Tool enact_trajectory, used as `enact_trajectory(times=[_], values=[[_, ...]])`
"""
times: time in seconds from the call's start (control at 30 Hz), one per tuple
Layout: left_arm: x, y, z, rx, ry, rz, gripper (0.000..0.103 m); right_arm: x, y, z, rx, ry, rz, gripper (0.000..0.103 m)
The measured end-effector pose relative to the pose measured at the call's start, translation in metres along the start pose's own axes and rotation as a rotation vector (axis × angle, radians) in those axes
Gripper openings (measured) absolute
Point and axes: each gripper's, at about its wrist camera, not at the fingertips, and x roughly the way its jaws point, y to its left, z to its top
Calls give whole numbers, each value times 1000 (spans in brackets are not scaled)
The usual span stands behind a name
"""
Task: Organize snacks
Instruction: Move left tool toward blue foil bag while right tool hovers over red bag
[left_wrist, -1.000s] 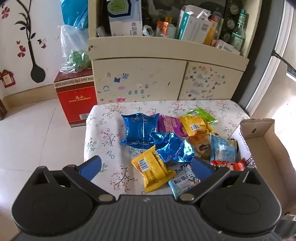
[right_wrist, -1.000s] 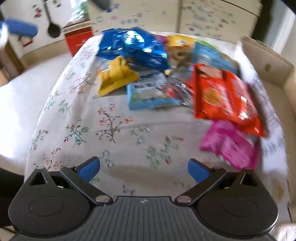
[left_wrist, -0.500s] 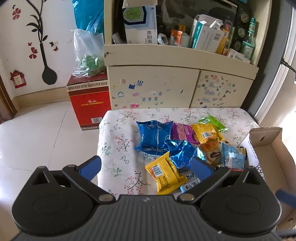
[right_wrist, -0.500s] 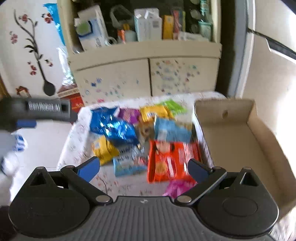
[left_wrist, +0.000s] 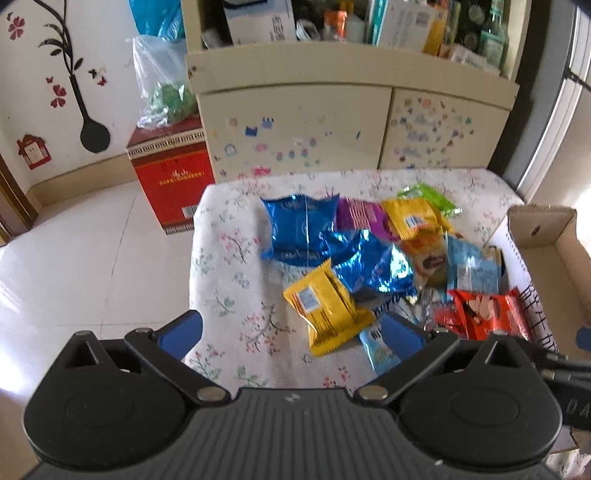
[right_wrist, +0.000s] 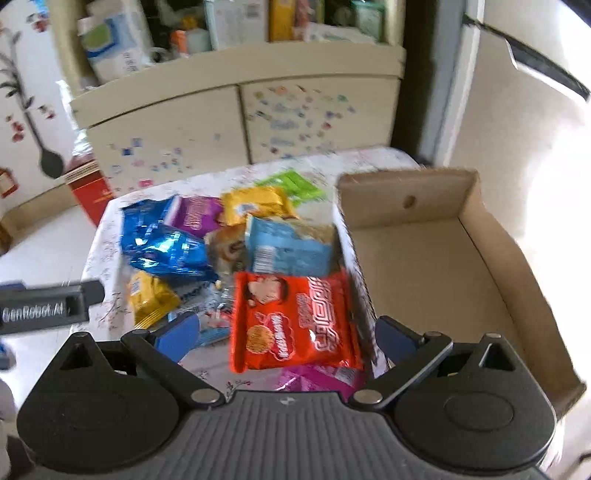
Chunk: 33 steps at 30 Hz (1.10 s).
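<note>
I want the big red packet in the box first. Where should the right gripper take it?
Judging by its pose, grip the red packet across its near sealed edge, coming from the front with the open right gripper. It lies flat on top beside the cardboard box, near edge overhanging the pink packet.

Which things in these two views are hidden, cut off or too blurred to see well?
- Pink packet, right wrist view: the gripper body covers its lower part.
- Light blue packet, left wrist view: partly hidden behind a finger and the yellow packet.
- Cardboard box, left wrist view: cut off by the right edge.
- Shelf items, both views: blurred, labels unreadable.
</note>
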Motion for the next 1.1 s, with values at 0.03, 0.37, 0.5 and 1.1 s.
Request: enact_trajectory(times=[0.03,0.37,0.5,1.1], values=[[2,-1,-1,3,4,2,102,1,-2,1,6,-2,-3,103],[10,-16,-4,47,21,10,102,15,1,5,18,27,-30,103],[12,-16,-4,48,25,20,102,18,2,5,22,41,-39,103],[15,-15,-6,61,16,60,102,18,10,8,-46,42,-103,103]])
